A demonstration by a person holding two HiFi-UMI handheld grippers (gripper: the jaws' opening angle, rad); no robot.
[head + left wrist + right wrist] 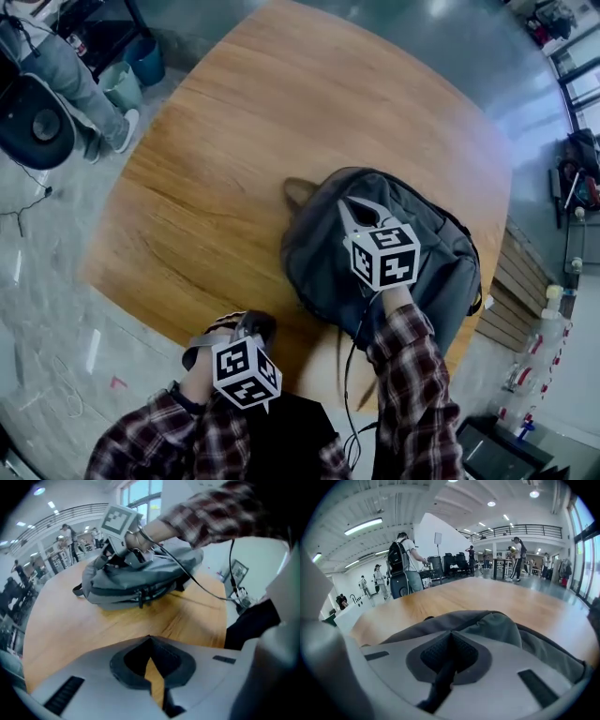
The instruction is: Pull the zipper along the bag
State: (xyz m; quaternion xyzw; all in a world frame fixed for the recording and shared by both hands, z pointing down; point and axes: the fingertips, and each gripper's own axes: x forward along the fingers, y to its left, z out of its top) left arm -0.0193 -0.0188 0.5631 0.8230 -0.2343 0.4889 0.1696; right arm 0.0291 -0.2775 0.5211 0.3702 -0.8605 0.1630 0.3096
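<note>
A grey backpack [441,272] lies on the right part of the round wooden table [234,141]. My right gripper [351,210] sits on top of the bag near its left end. In the right gripper view my right gripper [450,637] is shut on a dark zipper pull [439,679], with the bag's fabric [497,625] just beyond the jaws. My left gripper [246,330] is held at the table's near edge, well clear of the bag. Seen in its own view, my left gripper [150,639] is shut on nothing and faces the backpack [140,578], where more zipper pulls [140,598] hang on the side.
A black cable [352,375] trails from the right gripper over the table's near edge. A person's legs [75,75] and bins [141,61] are past the far left edge. Several people [405,559] stand beyond the table. A bottle [544,337] stands at the right.
</note>
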